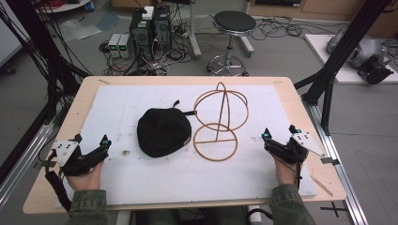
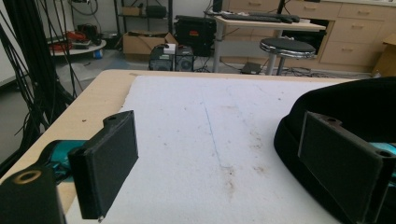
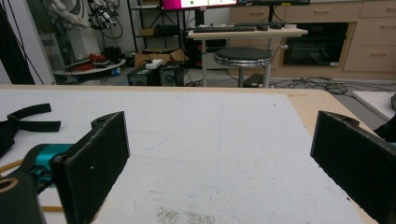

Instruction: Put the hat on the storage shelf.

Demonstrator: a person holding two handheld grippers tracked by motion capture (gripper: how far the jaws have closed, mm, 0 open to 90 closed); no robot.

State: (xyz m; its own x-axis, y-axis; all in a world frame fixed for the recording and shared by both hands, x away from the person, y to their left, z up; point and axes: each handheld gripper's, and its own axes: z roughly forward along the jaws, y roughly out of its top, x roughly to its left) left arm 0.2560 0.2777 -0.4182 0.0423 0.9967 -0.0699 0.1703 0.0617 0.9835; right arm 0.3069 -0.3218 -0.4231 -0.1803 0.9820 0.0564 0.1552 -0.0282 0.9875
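Note:
A black cap (image 1: 163,132) lies on the white mat (image 1: 117,108) near the table's middle, its strap pointing away. Just right of it stands a wooden wire-frame stand (image 1: 219,123) with a round base and hooped top. My left gripper (image 1: 91,140) rests at the mat's left edge, open, nothing between its jaws; in the left gripper view the cap (image 2: 355,107) lies just beyond the right jaw. My right gripper (image 1: 280,132) rests at the mat's right side, open and empty; the cap's strap (image 3: 28,119) shows at the left of the right gripper view.
The wooden table's edge (image 1: 187,79) borders the mat on all sides. Black frame posts (image 1: 338,51) rise at the right and cables (image 1: 37,56) hang at the left. A stool (image 1: 233,23) and computer cases (image 1: 150,28) stand on the floor beyond the table.

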